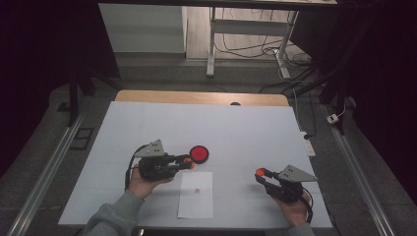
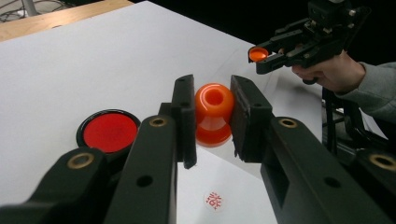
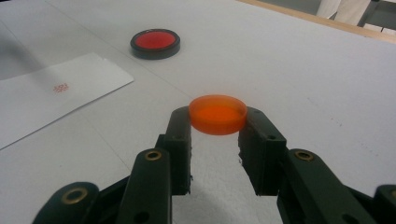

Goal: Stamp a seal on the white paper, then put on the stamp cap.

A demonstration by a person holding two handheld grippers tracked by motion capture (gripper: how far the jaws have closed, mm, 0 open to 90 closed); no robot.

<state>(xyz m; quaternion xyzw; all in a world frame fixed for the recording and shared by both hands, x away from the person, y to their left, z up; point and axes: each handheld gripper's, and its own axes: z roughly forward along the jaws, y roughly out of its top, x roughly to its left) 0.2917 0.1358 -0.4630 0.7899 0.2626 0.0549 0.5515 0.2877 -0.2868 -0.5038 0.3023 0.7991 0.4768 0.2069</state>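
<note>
Two grippers clamped: left (image 2: 212,116) on orange stamp (image 2: 213,114), right (image 3: 216,142) on cap (image 3: 218,114). Paper (image 1: 195,194) already marked; recapping judged next, alignment needed.

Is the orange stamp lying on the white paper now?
No, the orange stamp is clamped between the jaws of the left gripper, above the white paper.

The red mark (image 1: 197,190) on the paper sheet (image 1: 195,206) is too small to read.
</note>
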